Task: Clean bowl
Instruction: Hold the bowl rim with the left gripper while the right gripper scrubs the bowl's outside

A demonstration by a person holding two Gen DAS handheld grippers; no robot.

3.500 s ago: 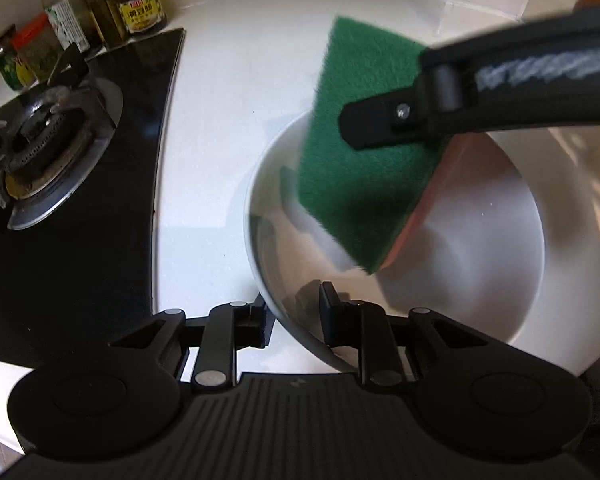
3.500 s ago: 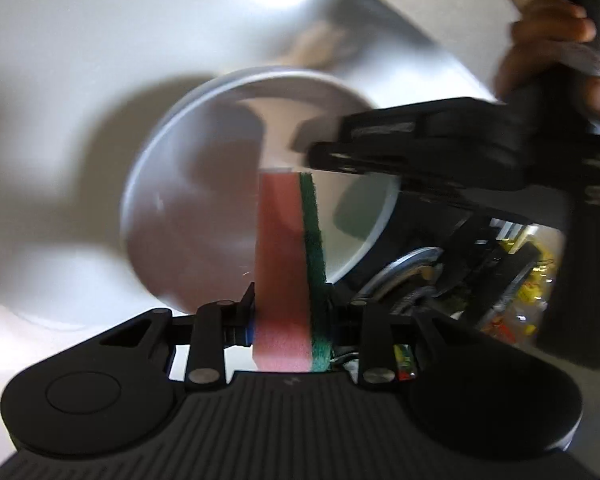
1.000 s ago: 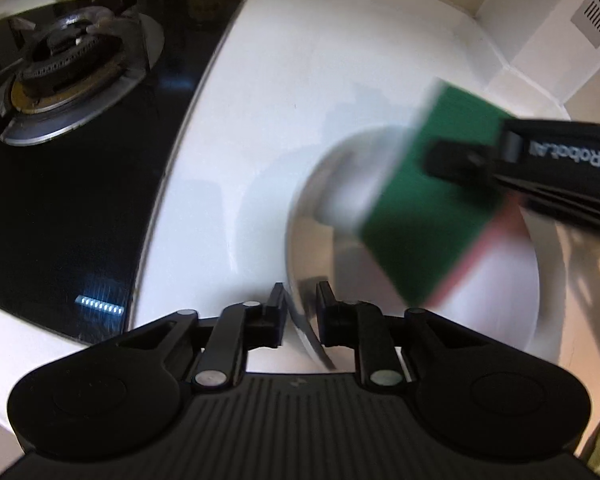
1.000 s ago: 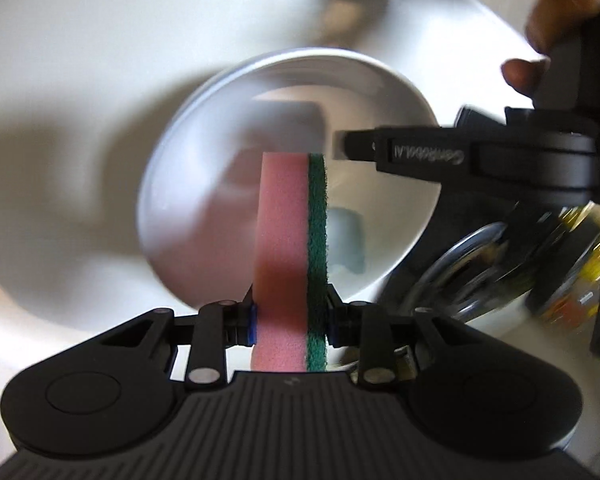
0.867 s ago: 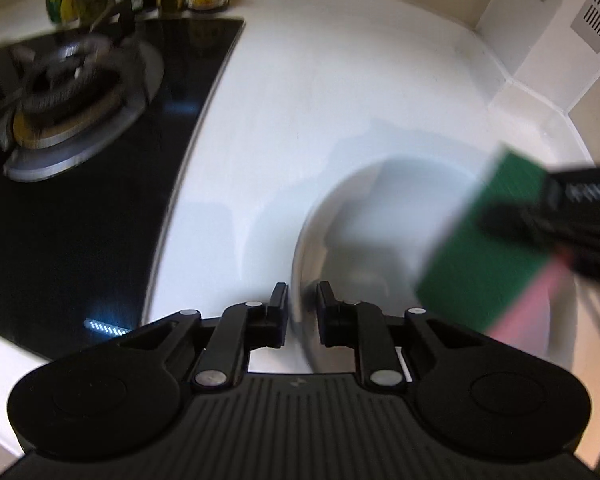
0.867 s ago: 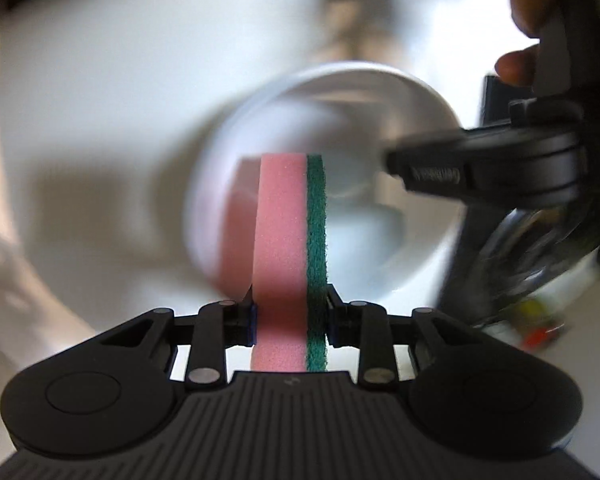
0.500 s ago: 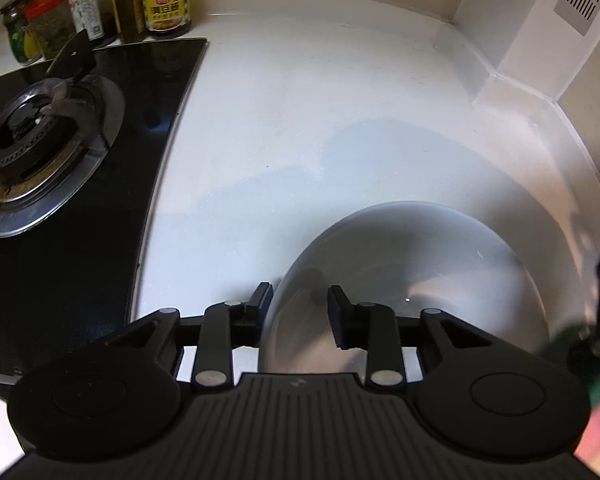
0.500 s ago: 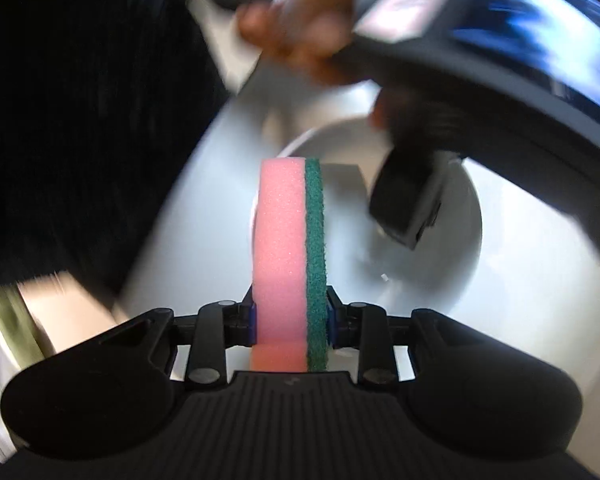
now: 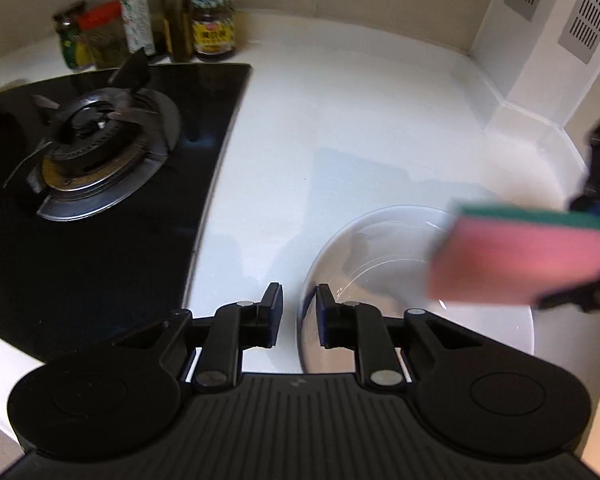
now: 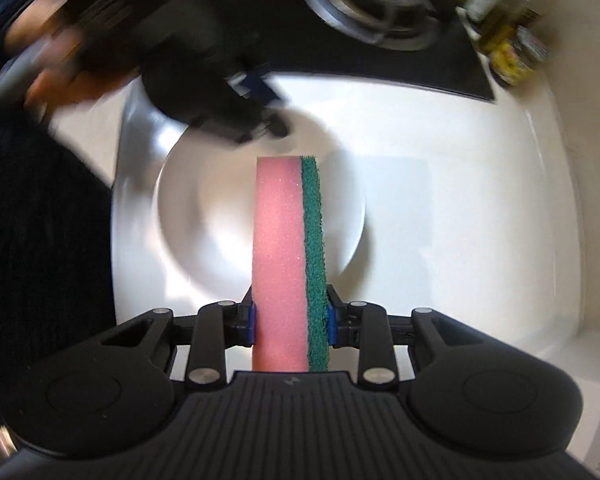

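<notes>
A shiny white-grey bowl (image 9: 380,272) stands on the white counter (image 9: 360,120) at the lower right of the left wrist view. My left gripper (image 9: 298,308) straddles its near rim, one finger outside and one inside, and its jaws are closing on the rim. My right gripper (image 10: 290,316) is shut on a pink sponge (image 10: 280,240) with a green scrub side. It hangs above the bowl (image 10: 204,220), pointing almost straight down. From the left wrist the sponge (image 9: 520,256) shows blurred over the bowl's right side, pink face towards me.
A black glass hob with a gas burner (image 9: 100,152) fills the left. Jars and bottles (image 9: 212,28) line the back wall behind it. A white wall corner with vents (image 9: 540,40) closes off the right. A person's hand (image 10: 60,76) and dark sleeve are at the left.
The sponge came up out of the bowl and the right gripper rolled far round. The left jaws let go of the rim, spread wide, then narrowed on it again.
</notes>
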